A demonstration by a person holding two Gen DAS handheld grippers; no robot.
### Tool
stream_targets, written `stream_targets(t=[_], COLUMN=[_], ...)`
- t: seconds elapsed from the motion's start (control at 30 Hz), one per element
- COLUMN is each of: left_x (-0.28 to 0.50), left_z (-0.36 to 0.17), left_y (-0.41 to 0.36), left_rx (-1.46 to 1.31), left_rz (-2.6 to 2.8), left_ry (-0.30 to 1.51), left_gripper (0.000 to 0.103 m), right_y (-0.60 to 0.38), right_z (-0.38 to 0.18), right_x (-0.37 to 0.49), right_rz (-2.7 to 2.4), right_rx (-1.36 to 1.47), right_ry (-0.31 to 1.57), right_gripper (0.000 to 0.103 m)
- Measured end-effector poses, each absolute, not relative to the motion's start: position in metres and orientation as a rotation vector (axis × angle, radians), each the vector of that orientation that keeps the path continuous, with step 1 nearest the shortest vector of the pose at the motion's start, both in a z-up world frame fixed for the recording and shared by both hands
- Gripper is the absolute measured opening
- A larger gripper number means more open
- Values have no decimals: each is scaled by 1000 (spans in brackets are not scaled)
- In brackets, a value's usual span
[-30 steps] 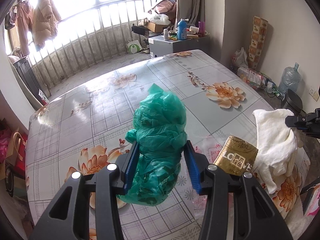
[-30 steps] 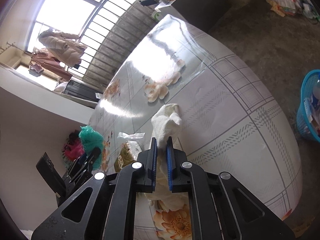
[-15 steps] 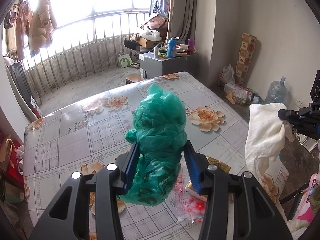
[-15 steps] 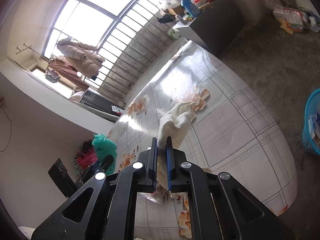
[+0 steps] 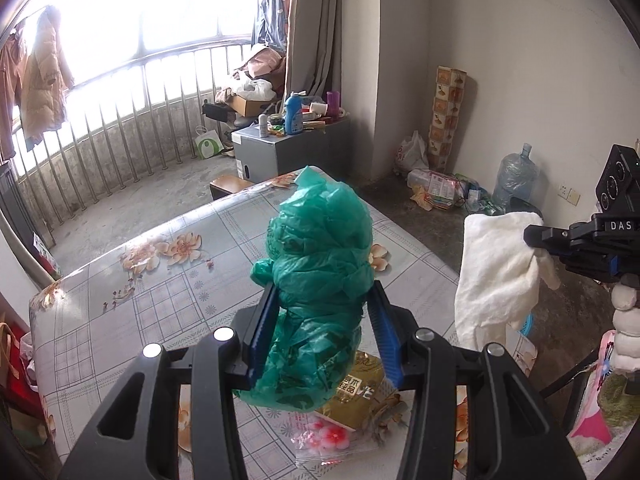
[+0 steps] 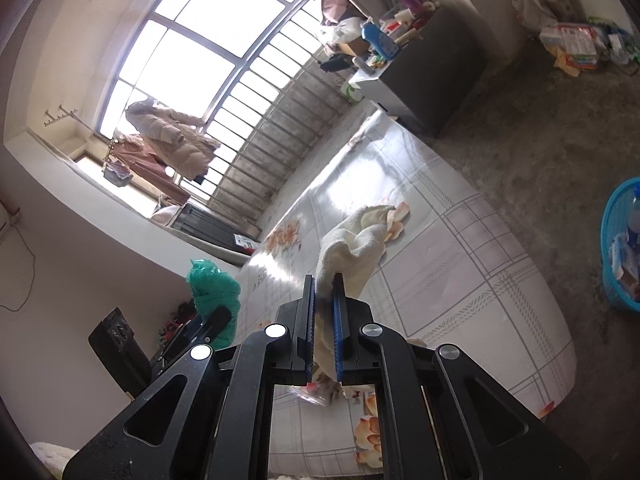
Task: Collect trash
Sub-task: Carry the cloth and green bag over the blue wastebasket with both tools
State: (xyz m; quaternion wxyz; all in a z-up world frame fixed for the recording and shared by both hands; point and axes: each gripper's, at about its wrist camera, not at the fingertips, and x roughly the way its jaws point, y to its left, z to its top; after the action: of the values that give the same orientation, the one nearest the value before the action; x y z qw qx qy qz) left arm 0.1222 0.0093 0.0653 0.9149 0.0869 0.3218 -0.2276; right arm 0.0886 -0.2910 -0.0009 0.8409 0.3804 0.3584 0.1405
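My left gripper [image 5: 323, 300] is shut on a crumpled green plastic bag [image 5: 320, 256], held above the flowered table [image 5: 160, 292]. The same green bag [image 6: 214, 286] shows at the left of the right wrist view. My right gripper [image 6: 324, 284] is shut on a white cloth [image 6: 352, 240] that hangs from its blue pads; in the left wrist view the cloth [image 5: 496, 276] dangles from the right gripper [image 5: 534, 236] beyond the table's right edge. A gold packet [image 5: 356, 392] and a clear flowered wrapper [image 5: 336, 440] lie on the table under the bag.
A blue basket [image 6: 616, 248] with trash in it stands on the floor right of the table. A grey cabinet [image 5: 276, 148] loaded with bottles stands past the table's far end. Bags, a water jug [image 5: 514, 176] and litter lie along the right wall.
Both grippers have risen with their loads. The white cloth has come up off the table and now hangs free. The left view has tilted up, showing more of the room.
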Motion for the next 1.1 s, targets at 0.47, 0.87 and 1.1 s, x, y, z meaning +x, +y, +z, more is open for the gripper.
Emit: stream_targets(t=[0.47, 0.87, 1.1], left_x=[127, 144, 157], left_z=[69, 69, 29], left_y=[-47, -189, -304], left_rx=[240, 291, 315], left_rz=[-572, -924, -1105], left_ry=[674, 750, 931], left_gripper=[44, 44, 44], right_y=[-324, -436, -500], right_z=[-8, 7, -15], right_x=[78, 14, -14], right_rz=[293, 54, -222], right_rx=[864, 923, 902], right_ry=[696, 519, 525], right_gripper=[6, 6, 6])
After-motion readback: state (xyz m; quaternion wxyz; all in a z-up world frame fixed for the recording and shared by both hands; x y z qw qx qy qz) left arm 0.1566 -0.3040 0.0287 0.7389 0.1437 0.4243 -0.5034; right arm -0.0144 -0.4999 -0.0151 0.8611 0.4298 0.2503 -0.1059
